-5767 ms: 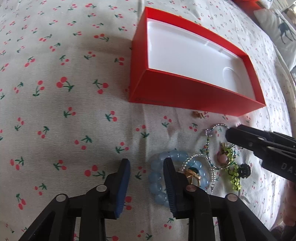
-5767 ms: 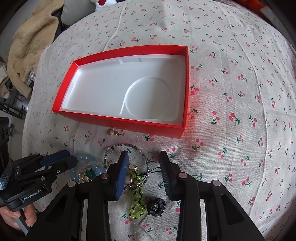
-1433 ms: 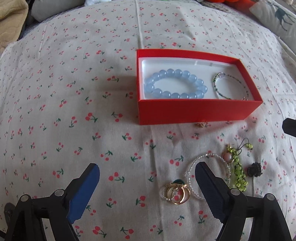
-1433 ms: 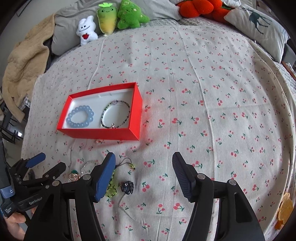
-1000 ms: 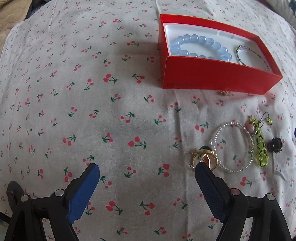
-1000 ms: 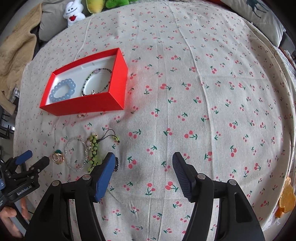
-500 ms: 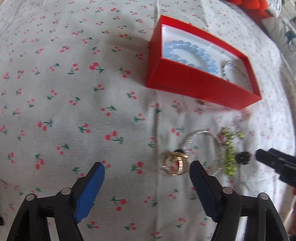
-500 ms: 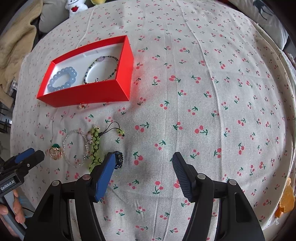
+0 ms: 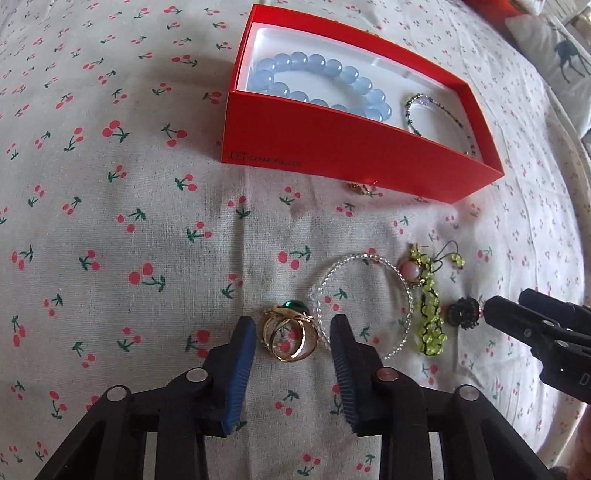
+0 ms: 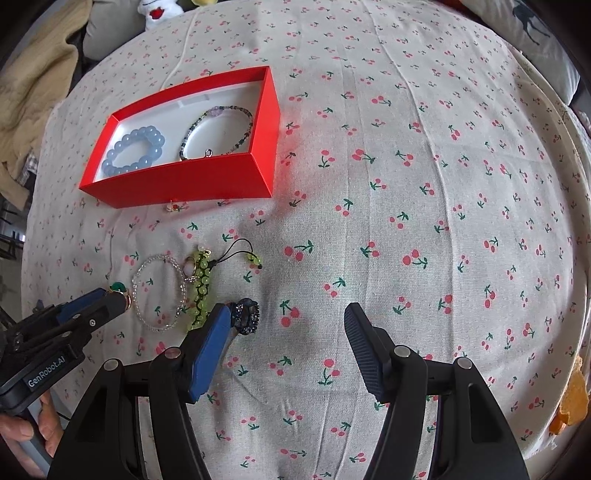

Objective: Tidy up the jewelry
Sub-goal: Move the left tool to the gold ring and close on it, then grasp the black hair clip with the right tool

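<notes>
A red box [image 9: 332, 147] [image 10: 184, 184] holds a blue bead bracelet [image 9: 317, 81] [image 10: 133, 151] and a thin dark beaded bracelet [image 9: 436, 114] [image 10: 218, 129]. On the cloth lie gold rings with a green stone [image 9: 290, 334] [image 10: 120, 288], a clear bead bracelet [image 9: 364, 306] [image 10: 159, 291], a green bead charm [image 9: 428, 306] [image 10: 197, 291], a black flower piece [image 9: 463, 314] [image 10: 245, 312] and a small gold earring [image 9: 362, 187] [image 10: 173, 206]. My left gripper [image 9: 291, 332] [image 10: 110, 299] is partly closed, its fingers either side of the rings, not gripping. My right gripper [image 10: 286, 328] [image 9: 517, 310] is open, just right of the black piece.
The bed is covered in cherry-print cloth [image 10: 406, 184]. Plush toys [image 10: 159, 11] and a beige blanket [image 10: 29, 74] lie at the far left edge. A deer-print pillow [image 9: 565, 62] [image 10: 535, 33] sits at the far right.
My left gripper has dropped down and forward to the gold rings and narrowed its fingers around them. My right gripper has moved lower, closer to the black piece.
</notes>
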`<state>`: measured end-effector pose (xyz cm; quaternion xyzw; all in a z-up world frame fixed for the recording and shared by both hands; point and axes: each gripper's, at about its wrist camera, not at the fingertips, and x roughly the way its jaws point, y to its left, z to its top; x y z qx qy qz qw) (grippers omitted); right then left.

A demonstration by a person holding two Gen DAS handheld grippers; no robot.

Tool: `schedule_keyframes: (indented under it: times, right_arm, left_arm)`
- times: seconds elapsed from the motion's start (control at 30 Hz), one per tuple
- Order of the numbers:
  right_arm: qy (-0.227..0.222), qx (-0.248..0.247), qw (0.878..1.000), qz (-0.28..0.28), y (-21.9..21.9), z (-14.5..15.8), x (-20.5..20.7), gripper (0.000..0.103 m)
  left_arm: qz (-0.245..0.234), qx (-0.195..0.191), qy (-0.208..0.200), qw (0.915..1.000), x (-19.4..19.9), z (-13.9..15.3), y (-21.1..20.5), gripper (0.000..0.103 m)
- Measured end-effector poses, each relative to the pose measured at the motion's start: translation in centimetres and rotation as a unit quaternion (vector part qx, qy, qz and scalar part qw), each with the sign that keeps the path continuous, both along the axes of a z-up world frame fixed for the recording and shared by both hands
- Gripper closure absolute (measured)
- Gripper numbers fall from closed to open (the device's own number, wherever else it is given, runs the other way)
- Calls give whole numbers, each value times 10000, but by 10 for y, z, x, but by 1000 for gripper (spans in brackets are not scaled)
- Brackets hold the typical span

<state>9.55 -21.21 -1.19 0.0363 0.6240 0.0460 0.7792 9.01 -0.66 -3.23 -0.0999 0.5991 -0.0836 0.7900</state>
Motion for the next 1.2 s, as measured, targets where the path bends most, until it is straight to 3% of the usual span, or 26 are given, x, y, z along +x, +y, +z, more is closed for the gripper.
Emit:
schedule_keyframes:
  times: [0.07, 0.5, 0.83, 0.87, 0.93, 1.2]
  right_arm:
    - [4, 8, 10000, -17, -2, 0, 0, 36]
    - [-65, 123, 9999, -81, -7, 7, -2, 36]
    - [-17, 164, 9998, 76, 14, 2, 3, 37]
    - [18, 154, 9999, 60, 14, 0, 4, 40]
    - [126, 151, 9998, 65, 16, -5, 7, 60]
    - [352, 164, 9992, 96, 23, -21, 14, 74]
  left_arm:
    - [15, 14, 10, 10000, 2, -2, 0, 81]
    - [92, -170, -296, 9994, -2, 20, 8, 81]
    - [180, -138, -352, 9991, -7, 25, 21, 81]
    - [185, -125, -344, 9992, -8, 24, 22, 81]
    - [185, -93, -326, 9993, -8, 23, 23, 81]
    - [187, -26, -276, 9994, -10, 20, 25, 81]
